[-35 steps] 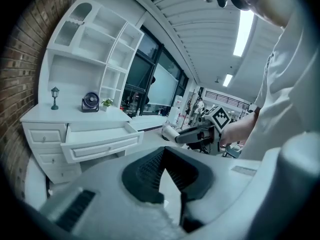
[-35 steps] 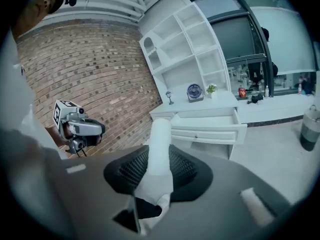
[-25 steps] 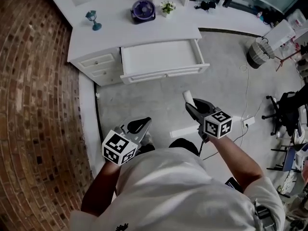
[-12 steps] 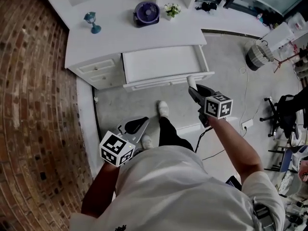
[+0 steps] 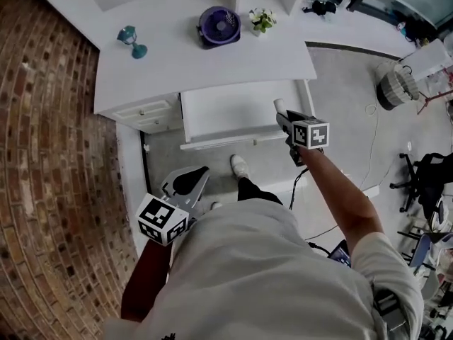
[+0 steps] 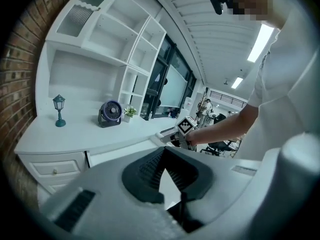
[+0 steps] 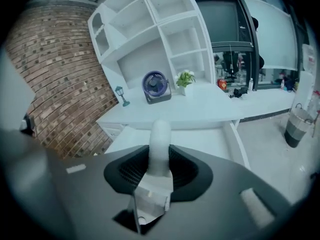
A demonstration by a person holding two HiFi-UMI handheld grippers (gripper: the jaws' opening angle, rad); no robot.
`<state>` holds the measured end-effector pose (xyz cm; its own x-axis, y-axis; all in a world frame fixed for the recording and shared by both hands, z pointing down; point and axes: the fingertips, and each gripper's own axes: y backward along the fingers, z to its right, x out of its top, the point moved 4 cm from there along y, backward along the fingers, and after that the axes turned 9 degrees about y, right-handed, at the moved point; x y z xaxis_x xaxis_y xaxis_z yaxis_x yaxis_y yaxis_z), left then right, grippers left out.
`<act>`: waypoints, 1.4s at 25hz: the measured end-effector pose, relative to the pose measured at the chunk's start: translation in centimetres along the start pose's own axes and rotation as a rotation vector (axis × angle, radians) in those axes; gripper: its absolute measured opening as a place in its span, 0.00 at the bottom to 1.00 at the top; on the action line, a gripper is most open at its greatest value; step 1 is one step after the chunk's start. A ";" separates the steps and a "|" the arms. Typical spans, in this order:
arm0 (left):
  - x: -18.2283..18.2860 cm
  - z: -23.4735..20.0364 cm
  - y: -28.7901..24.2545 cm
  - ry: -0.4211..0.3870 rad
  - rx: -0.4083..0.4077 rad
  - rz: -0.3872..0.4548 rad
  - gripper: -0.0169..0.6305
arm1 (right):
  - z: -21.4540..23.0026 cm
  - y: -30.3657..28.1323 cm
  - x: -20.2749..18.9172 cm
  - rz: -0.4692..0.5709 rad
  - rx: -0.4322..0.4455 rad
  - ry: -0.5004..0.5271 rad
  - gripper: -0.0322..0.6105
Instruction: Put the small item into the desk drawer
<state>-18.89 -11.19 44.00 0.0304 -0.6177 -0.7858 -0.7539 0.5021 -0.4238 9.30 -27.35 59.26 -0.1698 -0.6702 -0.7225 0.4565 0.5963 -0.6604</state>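
The desk drawer stands pulled out of the white desk, its inside bare. My right gripper hangs over the drawer's front right corner, shut on the small item, a white rounded tube that sticks out past the jaws. In the right gripper view the small item sits upright between the pads of the right gripper, with the drawer just beyond it. My left gripper stays low by my left side over the floor. The left gripper is shut on nothing.
On the desk top stand a blue fan, a small potted plant and a teal lamp figurine. A brick wall runs along the left. A waste basket and an office chair stand on the right. My shoe is below the drawer front.
I have stepped closer to the desk. The right gripper with the small item moved forward from over the floor to over the drawer's front right corner. The left gripper stayed low.
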 end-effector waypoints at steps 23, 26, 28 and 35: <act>7.7 -6.0 -9.9 0.098 0.194 -0.035 0.03 | 13.9 -17.4 -4.0 -0.277 -0.085 -0.205 0.26; 8.0 -6.7 -10.4 0.111 0.207 -0.044 0.04 | 14.5 -18.4 -4.6 -0.289 -0.077 -0.206 0.27; 8.2 -7.0 -10.6 0.118 0.216 -0.049 0.03 | 14.5 -18.8 -4.9 -0.302 -0.073 -0.232 0.27; 9.1 -7.8 -11.1 0.115 0.230 -0.053 0.04 | 15.1 -20.3 -5.4 -0.306 -0.068 -0.201 0.31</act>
<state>-15.36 -27.12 45.13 -0.0187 -0.7047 -0.7093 -0.5840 0.5835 -0.5643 14.15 -42.57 79.66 -0.1112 -0.8914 -0.4393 0.3507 0.3784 -0.8566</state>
